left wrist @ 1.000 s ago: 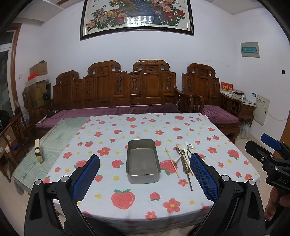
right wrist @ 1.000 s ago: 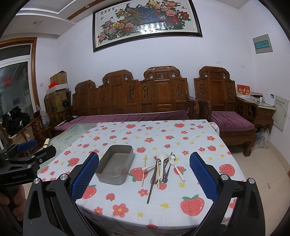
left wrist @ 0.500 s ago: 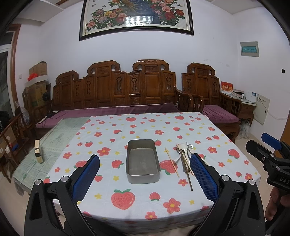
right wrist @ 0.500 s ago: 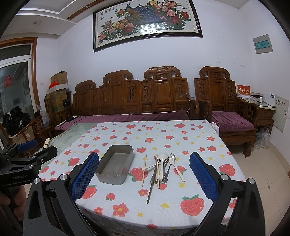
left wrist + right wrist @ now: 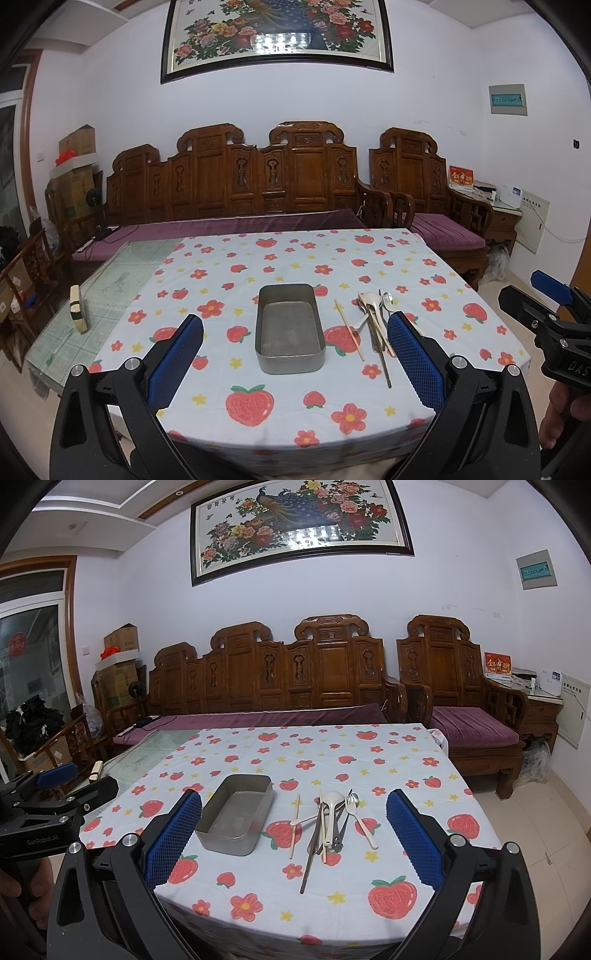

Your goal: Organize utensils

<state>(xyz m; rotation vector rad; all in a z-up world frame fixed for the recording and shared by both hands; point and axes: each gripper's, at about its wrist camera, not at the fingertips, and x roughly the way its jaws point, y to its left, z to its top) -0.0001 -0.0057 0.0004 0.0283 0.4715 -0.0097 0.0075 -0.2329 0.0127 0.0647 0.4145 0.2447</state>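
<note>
Ahead of our wide-apart jaws, utensils (image 5: pixel 332 823) lie heaped beside the tin (image 5: pixel 290 328), awaiting sorting.

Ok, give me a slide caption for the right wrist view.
Open right gripper hovers before a strawberry-print table: empty metal tray left, piled utensils right.

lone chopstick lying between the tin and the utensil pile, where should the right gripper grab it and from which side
Take the lone chopstick near mid-length, coming straight down with the right gripper, jaws across its width. It lies flat, apart from the metal tin on its left, though a spoon handle from the pile reaches its middle, so grip slightly nearer the near end.
</note>
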